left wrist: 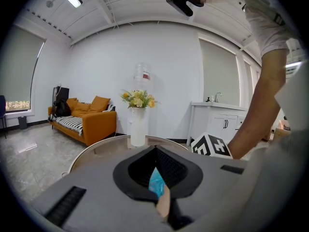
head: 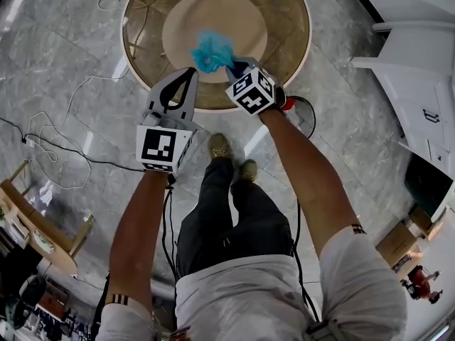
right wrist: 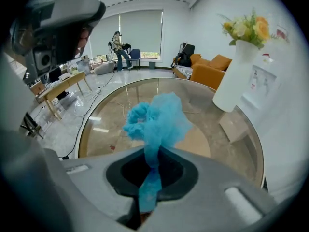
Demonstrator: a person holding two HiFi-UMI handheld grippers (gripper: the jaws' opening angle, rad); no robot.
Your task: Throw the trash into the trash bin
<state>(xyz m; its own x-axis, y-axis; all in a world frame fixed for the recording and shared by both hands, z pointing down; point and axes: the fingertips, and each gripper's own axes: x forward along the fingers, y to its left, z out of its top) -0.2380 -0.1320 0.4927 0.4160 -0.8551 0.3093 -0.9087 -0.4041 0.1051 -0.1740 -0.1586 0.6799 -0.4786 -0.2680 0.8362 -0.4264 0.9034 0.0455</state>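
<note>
The right gripper (head: 231, 67) pinches a thin tail of the fluffy blue mesh trash (head: 212, 50) over the round glass table (head: 288, 27) at twelve o'clock, with the left gripper (head: 190, 74) closed and empty at nine o'clock, and that soft tail could slip out when carried.

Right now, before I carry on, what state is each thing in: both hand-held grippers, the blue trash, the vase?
right hand-held gripper: shut on the blue trash.
blue trash: crumpled, pinched by its thin end, bulk over the round table.
left hand-held gripper: shut, holding nothing.
vase: upright on the round table, flowers in it.
</note>
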